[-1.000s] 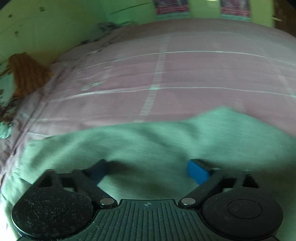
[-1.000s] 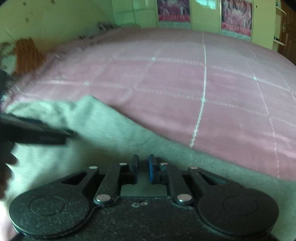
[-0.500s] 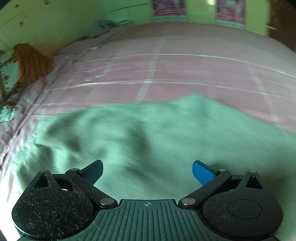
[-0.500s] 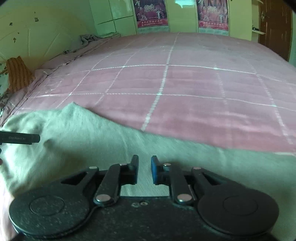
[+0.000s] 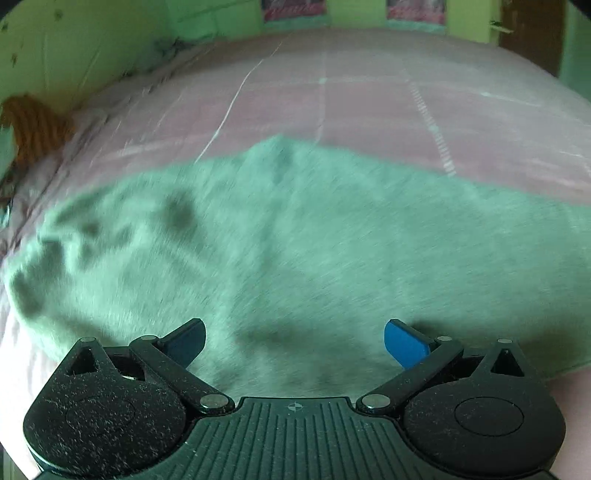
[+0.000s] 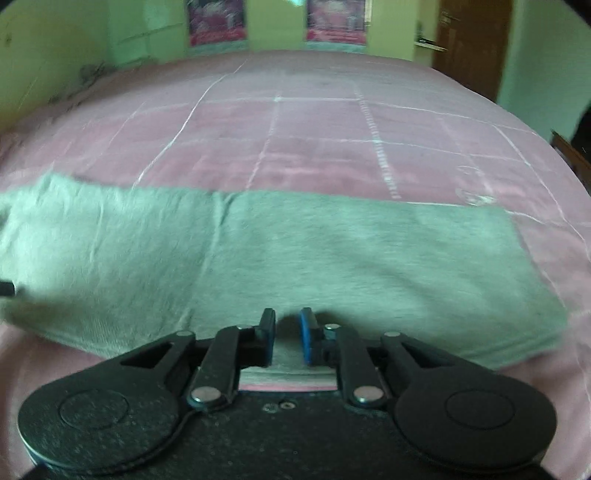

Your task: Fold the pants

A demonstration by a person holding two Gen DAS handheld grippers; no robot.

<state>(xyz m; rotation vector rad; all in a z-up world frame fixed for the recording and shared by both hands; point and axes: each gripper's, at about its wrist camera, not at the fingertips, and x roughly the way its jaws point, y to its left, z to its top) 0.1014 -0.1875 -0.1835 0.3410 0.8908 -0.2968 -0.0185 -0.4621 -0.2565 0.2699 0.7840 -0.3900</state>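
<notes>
Grey knit pants (image 6: 332, 266) are lying flat across the middle of the frame on the pink bedspread (image 6: 314, 140). We are holding the left gripper (image 5: 294, 341) spread wide and empty; the right gripper (image 6: 287, 338) is nearly closed, possibly pinching the near hem, though we cannot tell. We are risking a dragged, bunched fold if only one layer is caught

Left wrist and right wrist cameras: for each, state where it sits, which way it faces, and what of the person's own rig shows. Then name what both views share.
Left wrist: sits behind the left gripper, looking forward across the grey pants on the pink bedspread; its open fingers show.
Right wrist: sits behind the right gripper, facing the same way toward the wall posters; its fingers stand narrowly apart over the pants' near edge.
Shared: pants, bedspread, posters.
</notes>
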